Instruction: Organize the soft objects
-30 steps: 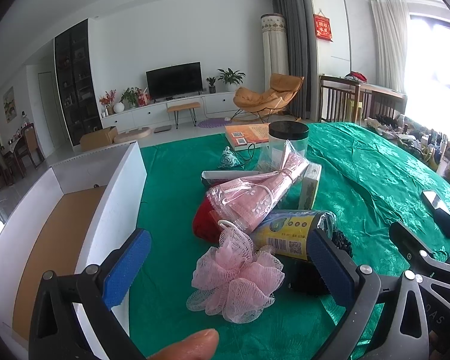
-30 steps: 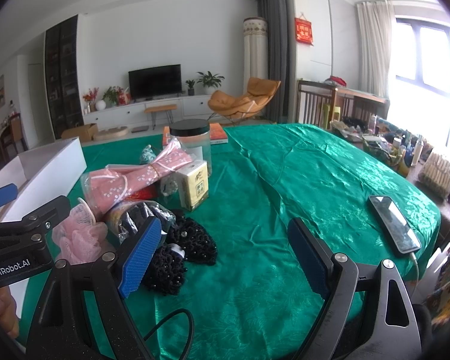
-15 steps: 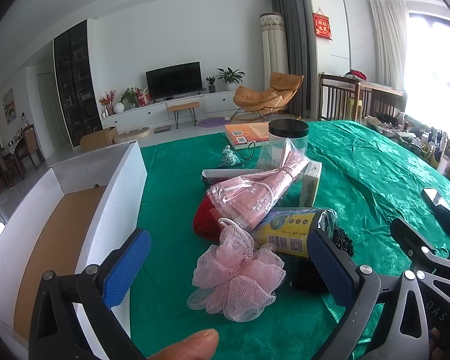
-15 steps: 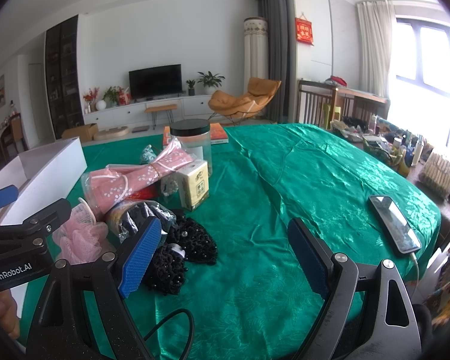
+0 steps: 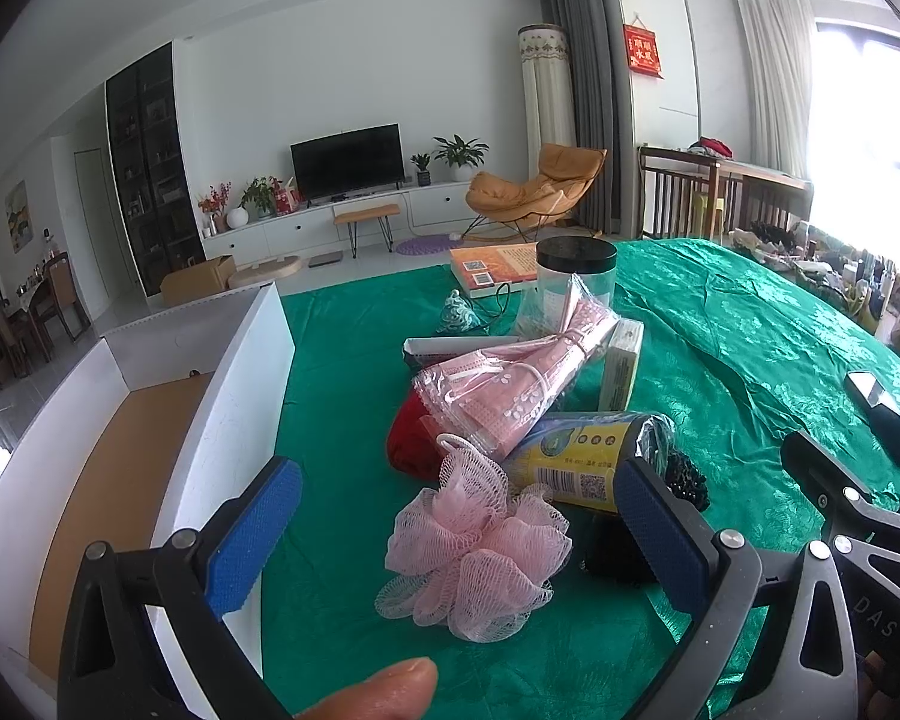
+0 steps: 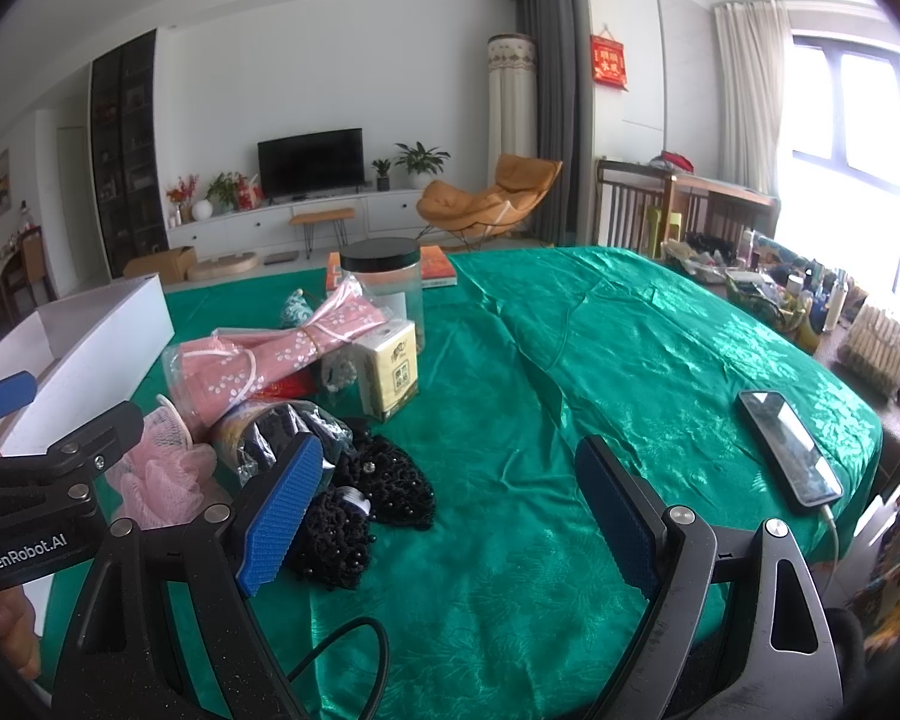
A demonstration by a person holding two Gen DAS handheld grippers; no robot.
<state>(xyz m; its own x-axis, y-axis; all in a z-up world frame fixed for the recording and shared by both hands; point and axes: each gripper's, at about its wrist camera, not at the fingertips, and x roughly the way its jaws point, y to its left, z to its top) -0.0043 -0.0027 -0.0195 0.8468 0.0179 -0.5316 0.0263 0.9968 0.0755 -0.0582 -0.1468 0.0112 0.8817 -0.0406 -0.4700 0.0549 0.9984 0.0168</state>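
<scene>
Two grippers, left (image 5: 450, 534) and right (image 6: 444, 516), both spread wide, holding nothing. Pink bath pouf (image 5: 477, 546) lies between the left jaws, near the white box (image 5: 234, 396). Advice: close gently around the mesh's middle.

Bright daylight from the window (image 6: 846, 120) at right, blown out to white glare w/ no detail. Green tablecloth (image 6: 600, 330) shows sheen on that side. Strong fisheye bending and dark vignette at corners; both views sharp, no motion blur.
</scene>
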